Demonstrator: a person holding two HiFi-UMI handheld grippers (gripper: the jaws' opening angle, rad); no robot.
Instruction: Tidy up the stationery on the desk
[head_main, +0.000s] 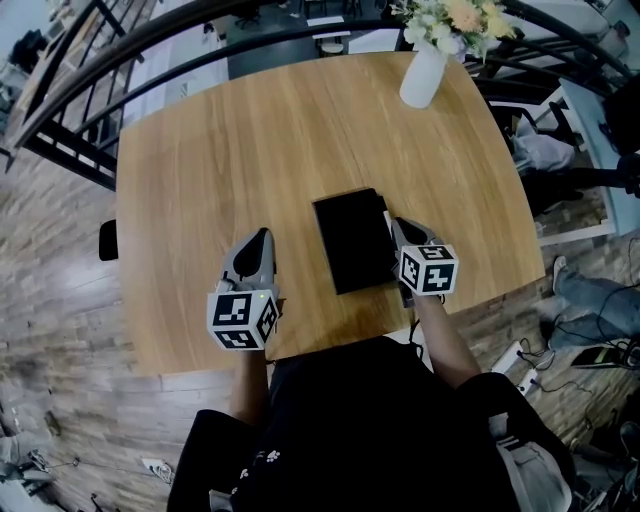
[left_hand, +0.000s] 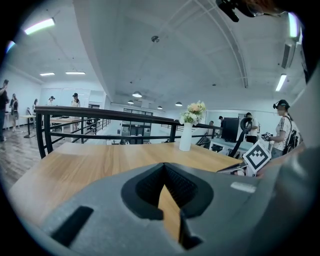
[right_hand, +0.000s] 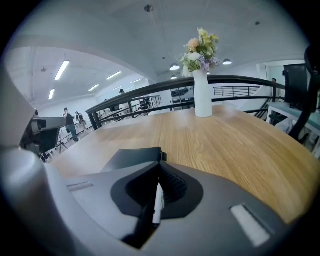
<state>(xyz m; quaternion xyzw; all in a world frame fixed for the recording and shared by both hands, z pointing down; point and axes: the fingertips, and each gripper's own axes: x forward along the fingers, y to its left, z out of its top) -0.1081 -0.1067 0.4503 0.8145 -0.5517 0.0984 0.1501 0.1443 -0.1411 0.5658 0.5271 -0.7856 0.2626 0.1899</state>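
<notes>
A black notebook (head_main: 352, 238) lies flat on the wooden desk (head_main: 250, 140), near its front edge. My right gripper (head_main: 398, 226) hovers at the notebook's right edge, shut on a thin white pen (right_hand: 158, 202) that lies lengthwise between the jaws. In the right gripper view the notebook (right_hand: 132, 157) shows just beyond the gripper (right_hand: 161, 165). My left gripper (head_main: 262, 235) sits left of the notebook, apart from it, shut with nothing in it. In the left gripper view its jaws (left_hand: 164, 172) meet over bare wood.
A white vase of flowers (head_main: 422, 75) stands at the desk's far right edge. A black railing (head_main: 150, 45) curves behind the desk. A small black object (head_main: 108, 240) hangs at the desk's left edge. Cables and a power strip (head_main: 510, 358) lie on the floor at the right.
</notes>
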